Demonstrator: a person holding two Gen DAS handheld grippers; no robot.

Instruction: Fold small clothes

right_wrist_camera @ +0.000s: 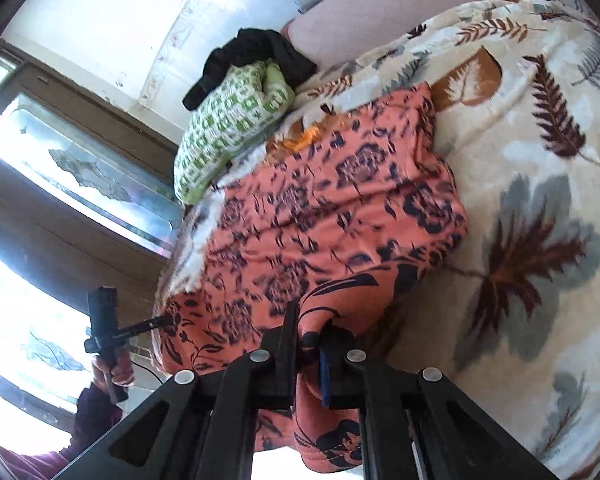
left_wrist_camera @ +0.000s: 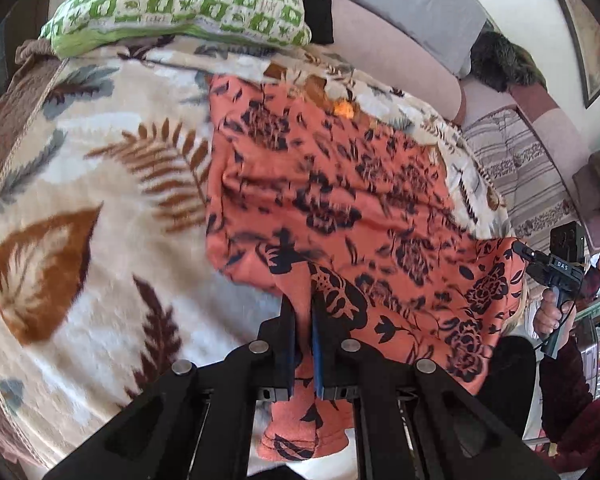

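The orange garment [left_wrist_camera: 340, 184] with dark flowers lies spread on the leaf-print blanket [left_wrist_camera: 80, 200], its near edge lifted off the blanket. The left gripper [left_wrist_camera: 304, 320] is clenched on that edge at one corner, cloth pinched between its fingers. The right gripper [right_wrist_camera: 310, 332] grasps the same edge at the other corner. Beyond the garment, at the blanket's far end, sits a green-and-white pillow [right_wrist_camera: 228, 128] with a black cloth [right_wrist_camera: 256, 60] on it.
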